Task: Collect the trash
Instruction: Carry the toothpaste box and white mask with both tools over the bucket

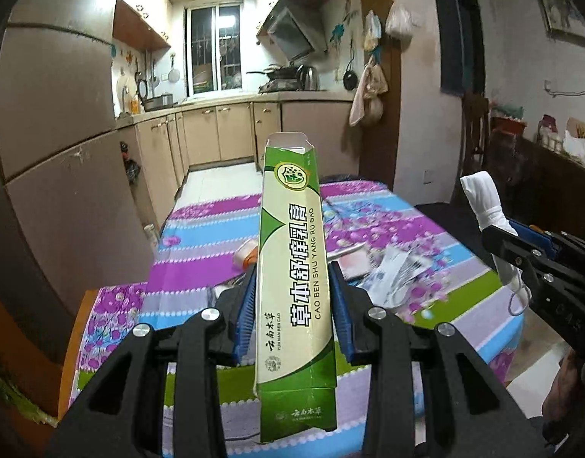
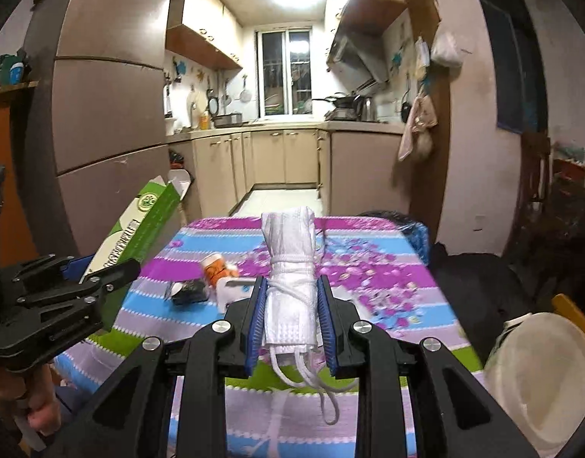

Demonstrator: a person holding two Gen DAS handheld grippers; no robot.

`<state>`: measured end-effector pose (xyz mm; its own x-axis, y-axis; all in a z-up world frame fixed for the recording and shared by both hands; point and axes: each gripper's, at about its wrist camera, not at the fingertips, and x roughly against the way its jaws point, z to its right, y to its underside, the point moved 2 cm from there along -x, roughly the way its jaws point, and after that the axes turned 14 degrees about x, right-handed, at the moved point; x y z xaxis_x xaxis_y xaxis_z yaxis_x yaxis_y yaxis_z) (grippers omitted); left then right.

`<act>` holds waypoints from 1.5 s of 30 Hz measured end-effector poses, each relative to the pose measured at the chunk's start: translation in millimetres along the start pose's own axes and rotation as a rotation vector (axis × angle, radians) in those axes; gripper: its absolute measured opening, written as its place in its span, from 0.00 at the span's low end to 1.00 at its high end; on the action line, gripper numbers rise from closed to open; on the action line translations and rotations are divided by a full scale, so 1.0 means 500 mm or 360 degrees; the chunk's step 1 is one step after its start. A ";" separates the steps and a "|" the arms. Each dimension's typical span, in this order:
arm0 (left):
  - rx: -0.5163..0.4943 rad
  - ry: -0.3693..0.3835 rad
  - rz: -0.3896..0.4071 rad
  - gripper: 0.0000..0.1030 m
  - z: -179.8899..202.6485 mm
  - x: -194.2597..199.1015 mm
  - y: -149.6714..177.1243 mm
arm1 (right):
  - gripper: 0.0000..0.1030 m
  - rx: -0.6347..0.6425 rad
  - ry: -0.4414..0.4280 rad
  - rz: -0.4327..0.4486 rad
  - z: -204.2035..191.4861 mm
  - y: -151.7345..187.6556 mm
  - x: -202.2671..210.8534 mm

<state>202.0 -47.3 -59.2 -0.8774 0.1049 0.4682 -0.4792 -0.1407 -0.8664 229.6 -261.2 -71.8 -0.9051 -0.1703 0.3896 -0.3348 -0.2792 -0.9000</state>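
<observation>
My left gripper (image 1: 292, 271) is shut on a long green and cream cardboard box (image 1: 292, 252) and holds it upright above the table; the box also shows at the left of the right wrist view (image 2: 136, 229). My right gripper (image 2: 290, 286) is shut on a rolled white face mask (image 2: 290, 263) with its ear loops hanging below. The mask also shows at the right of the left wrist view (image 1: 483, 202). On the table lie an orange and white bottle (image 2: 216, 267), a dark wrapper (image 2: 191, 290) and crumpled printed paper (image 1: 399, 271).
The table has a striped floral cloth (image 2: 388, 305). A tall fridge (image 1: 63, 152) stands at the left. Kitchen cabinets (image 2: 285, 156) are beyond the table. A black bag (image 2: 479, 286) and a white round lid (image 2: 544, 378) are at the right.
</observation>
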 end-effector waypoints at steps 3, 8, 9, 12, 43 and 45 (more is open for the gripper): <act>-0.0004 0.0035 0.0020 0.33 0.021 0.011 -0.011 | 0.26 -0.0009 0.0037 0.0005 0.016 -0.005 0.018; -0.0020 0.0100 0.0041 0.33 0.060 0.021 -0.023 | 0.26 -0.0030 0.0108 0.0025 0.044 -0.007 0.059; -0.0028 0.0116 0.0046 0.33 0.072 0.022 -0.025 | 0.26 -0.0038 0.0129 0.0029 0.054 -0.007 0.071; -0.0043 0.0164 0.0053 0.33 0.108 0.023 -0.032 | 0.26 -0.0060 0.0187 0.0042 0.082 -0.007 0.101; -0.0375 0.0780 -0.0200 0.33 0.601 -0.012 0.046 | 0.26 -0.0362 0.0826 -0.0289 0.540 0.181 0.343; -0.0396 0.0792 -0.0237 0.33 0.623 -0.023 0.053 | 0.26 -0.0394 0.0809 -0.0339 0.571 0.198 0.335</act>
<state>191.6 -358.8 -33.3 -0.6546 0.5650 0.5023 -0.5235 0.1406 -0.8403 119.5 -587.0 -39.8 -0.8028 0.3551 0.4790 -0.5185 -0.0189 -0.8549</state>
